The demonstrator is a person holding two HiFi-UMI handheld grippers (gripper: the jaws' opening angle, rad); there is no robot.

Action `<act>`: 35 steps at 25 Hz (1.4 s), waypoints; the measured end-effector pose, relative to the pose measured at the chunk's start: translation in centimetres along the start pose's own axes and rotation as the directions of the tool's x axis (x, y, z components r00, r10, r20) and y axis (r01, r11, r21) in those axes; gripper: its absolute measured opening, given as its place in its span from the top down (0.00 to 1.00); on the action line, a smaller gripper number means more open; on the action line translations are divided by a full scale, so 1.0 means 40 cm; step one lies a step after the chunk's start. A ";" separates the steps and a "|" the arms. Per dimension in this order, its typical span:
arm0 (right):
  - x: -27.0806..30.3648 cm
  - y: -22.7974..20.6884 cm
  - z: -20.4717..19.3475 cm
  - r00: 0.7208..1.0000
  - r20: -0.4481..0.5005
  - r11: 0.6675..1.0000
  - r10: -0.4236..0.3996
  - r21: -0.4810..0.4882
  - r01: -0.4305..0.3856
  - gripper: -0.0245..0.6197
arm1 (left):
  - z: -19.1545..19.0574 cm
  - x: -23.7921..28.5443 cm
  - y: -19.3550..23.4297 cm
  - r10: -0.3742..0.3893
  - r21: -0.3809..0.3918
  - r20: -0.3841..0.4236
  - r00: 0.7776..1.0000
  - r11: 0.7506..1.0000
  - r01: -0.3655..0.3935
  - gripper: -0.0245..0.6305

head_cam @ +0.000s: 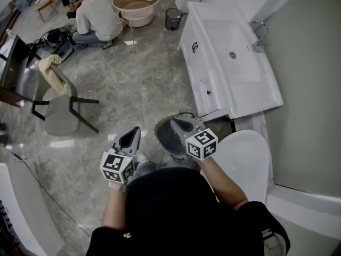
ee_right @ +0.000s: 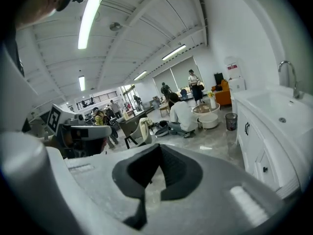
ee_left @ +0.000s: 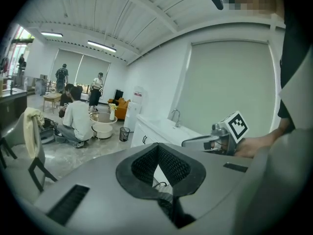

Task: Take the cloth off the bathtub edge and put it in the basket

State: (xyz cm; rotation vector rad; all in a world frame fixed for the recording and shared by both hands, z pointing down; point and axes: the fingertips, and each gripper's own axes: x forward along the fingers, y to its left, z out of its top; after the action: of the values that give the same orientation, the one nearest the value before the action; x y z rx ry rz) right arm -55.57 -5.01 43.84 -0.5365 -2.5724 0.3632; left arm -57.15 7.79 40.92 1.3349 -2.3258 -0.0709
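Low in the middle of the head view, the person holds both forearms bent out from the body, the two tools side by side and apart, noses tipped a little below level towards the open floor (head_cam: pixel 133 84). The left gripper (head_cam: pixel 132 135) has its fingers closed against each other with nothing in them, as its own view shows: the dark pads meet at the tip. The right gripper (head_cam: pixel 178 124) is the same, pads together and empty. Each carries its marker cube (head_cam: pixel 202 143) at the back, facing up.

The basket (head_cam: pixel 160 137) stands on the floor right under the right gripper's nose, a round thing with a patterned rim. Something grey fills the inside. It may be the cloth, but I cannot tell from where it shows.

For room, the grey stone floor runs clear up the centre of the frame. On the right it is hemmed by the long white vanity (head_cam: pixel 213 89), and the toilet lid (head_cam: pixel 245 161) sits just beside the right forearm. At the left stands a chair (head_cam: pixel 61 113), and a white curved rim (head_cam: pixel 18 207) fills the lower left corner. A crouching person (head_cam: pixel 96 17) is well off at the upper left.
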 end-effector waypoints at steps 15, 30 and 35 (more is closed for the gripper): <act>-0.097 0.032 0.231 0.978 0.210 0.996 -0.008 -0.082 0.026 0.97 | 0.154 -0.009 0.007 -0.030 0.071 0.092 0.995 0.997 0.024 0.94; -0.095 0.052 0.226 0.980 0.200 0.994 -0.008 -0.106 0.030 0.97 | 0.168 -0.026 -0.001 -0.029 0.082 0.099 0.995 0.996 0.021 0.94; -0.099 0.048 0.215 0.981 0.194 0.993 -0.030 -0.105 0.051 0.97 | 0.166 -0.036 0.005 -0.011 0.066 0.104 0.994 0.998 0.004 0.94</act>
State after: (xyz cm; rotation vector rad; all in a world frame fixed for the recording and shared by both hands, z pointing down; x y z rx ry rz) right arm -56.18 -6.36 34.29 -0.5083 -2.7982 0.2727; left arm -59.43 7.91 34.51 1.4028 -2.4297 -0.0689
